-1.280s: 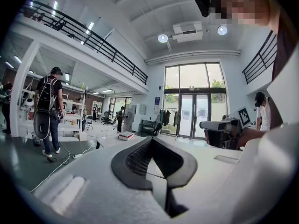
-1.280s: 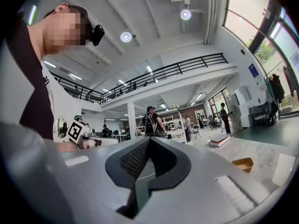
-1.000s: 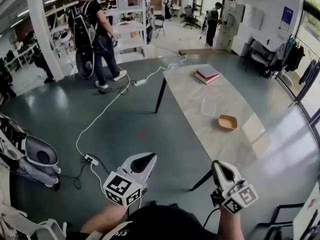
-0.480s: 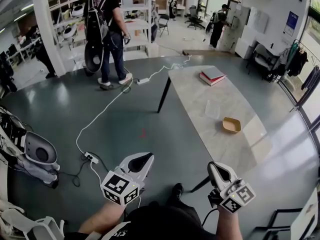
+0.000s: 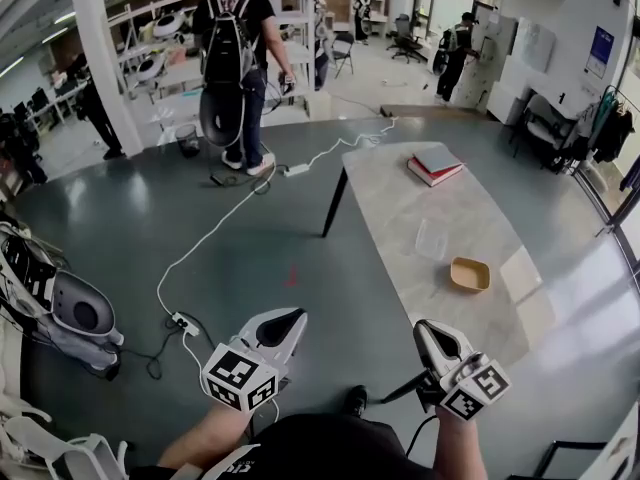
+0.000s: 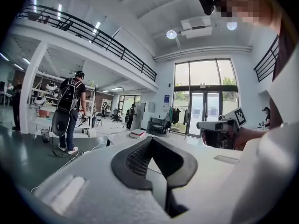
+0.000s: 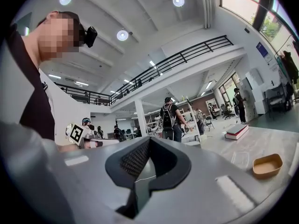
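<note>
Both grippers are held low in front of the person, over the grey-green floor and short of a long marble table [image 5: 408, 208]. My left gripper [image 5: 283, 325] is shut with nothing in its jaws; in its own view the tips [image 6: 152, 141] point across the hall. My right gripper [image 5: 431, 334] is also shut and empty, near the table's near end, and its tips [image 7: 149, 142] face the hall. On the table lie a stack of books [image 5: 435, 165], a clear container [image 5: 432, 239] and a tan tray [image 5: 470, 274].
A person with a backpack [image 5: 239, 60] stands by white shelving at the back. A white cable and power strip [image 5: 182, 321] trail over the floor. White equipment [image 5: 72, 314] sits at the left edge. A clothes rack [image 5: 610, 128] stands far right.
The wearer has stepped forward, so the table and its tray sit closer and lower in the head view. The backpack person has shifted right. Both grippers stay shut and level.
</note>
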Demonstrator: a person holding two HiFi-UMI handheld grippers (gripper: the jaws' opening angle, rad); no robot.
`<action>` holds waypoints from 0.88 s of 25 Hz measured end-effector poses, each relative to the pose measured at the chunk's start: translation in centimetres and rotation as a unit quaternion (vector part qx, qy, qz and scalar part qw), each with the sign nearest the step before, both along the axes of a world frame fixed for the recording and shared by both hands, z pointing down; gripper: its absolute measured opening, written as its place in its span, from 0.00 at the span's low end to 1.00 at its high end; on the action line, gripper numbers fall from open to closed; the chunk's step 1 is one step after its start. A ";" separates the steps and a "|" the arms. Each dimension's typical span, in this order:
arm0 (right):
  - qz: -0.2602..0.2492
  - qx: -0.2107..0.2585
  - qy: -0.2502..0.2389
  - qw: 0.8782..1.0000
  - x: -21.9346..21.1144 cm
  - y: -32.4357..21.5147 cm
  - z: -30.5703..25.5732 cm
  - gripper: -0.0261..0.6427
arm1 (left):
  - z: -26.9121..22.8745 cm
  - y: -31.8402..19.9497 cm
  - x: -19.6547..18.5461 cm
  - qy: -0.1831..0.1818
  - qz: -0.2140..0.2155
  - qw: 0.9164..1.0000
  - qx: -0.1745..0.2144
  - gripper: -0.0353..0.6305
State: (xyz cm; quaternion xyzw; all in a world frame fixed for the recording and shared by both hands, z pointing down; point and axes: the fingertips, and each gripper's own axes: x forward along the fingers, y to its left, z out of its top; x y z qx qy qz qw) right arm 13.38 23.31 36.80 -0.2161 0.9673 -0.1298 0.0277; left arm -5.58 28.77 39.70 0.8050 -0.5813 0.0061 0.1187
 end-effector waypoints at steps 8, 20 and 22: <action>0.004 -0.018 0.002 1.000 3.0 -8.5 1.5 0.04 | 0.4 -9.2 3.8 0.001 0.018 1.000 -0.002 0.06; 0.012 -0.046 0.017 0.999 8.5 -15.7 3.3 0.04 | 1.0 -18.0 9.3 0.008 0.036 0.999 -0.008 0.06; 0.012 -0.052 0.015 0.998 8.5 -16.4 3.7 0.04 | 1.5 -18.7 9.6 0.008 0.040 0.999 -0.014 0.06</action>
